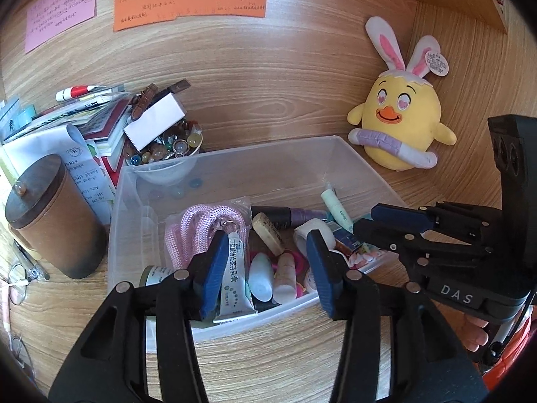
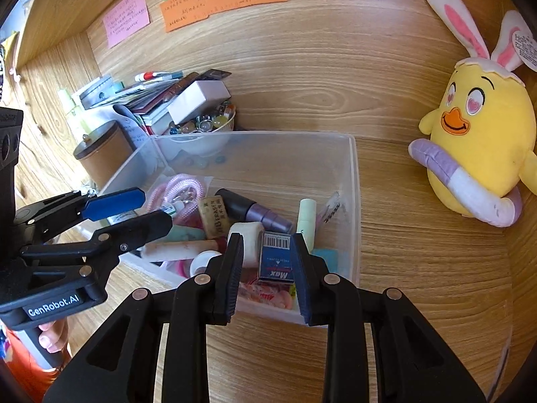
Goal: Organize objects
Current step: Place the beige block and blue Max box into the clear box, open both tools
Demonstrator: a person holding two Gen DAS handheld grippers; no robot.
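A clear plastic bin [image 1: 235,149] on the wooden desk holds small items: a pink cord [image 1: 201,221], a white ointment tube [image 1: 235,268], an eraser, a purple-black tube, a tape roll. My left gripper [image 1: 268,262] hangs open over the bin's near left part. The ointment tube leans on its left pad, clear of the right pad. My right gripper [image 2: 266,252] is over the bin's near right corner. A blue staple box [image 2: 277,262] stands between its fingers, against the right pad, with a gap at the left pad. Each gripper shows in the other's view [image 1: 365,218] [image 2: 157,208].
A yellow plush chick [image 1: 399,117] with rabbit ears leans on the back wall to the right of the bin. Left of the bin stand a brown lidded canister [image 1: 53,215], a bowl of glass beads [image 1: 167,147] and a pile of books. Paper notes hang on the wall.
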